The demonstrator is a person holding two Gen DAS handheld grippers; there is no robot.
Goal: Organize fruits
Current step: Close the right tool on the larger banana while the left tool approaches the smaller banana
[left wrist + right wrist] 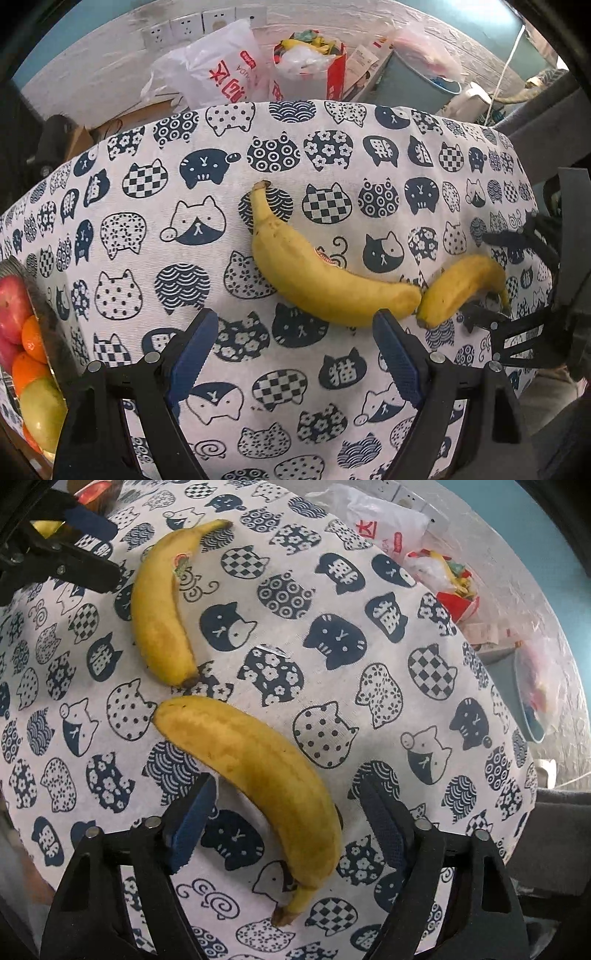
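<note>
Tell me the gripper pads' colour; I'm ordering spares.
Dark blue pads, clearest in the left wrist view.

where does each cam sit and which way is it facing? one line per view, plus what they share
Left wrist: on the left gripper, looking down at the stickered banana; own open jaws show, right gripper at right edge.
Right wrist: on the right gripper, looking down at the plain banana between its open jaws; left gripper top left.
Shared: both bananas, cat-print cloth, white bag.
</note>
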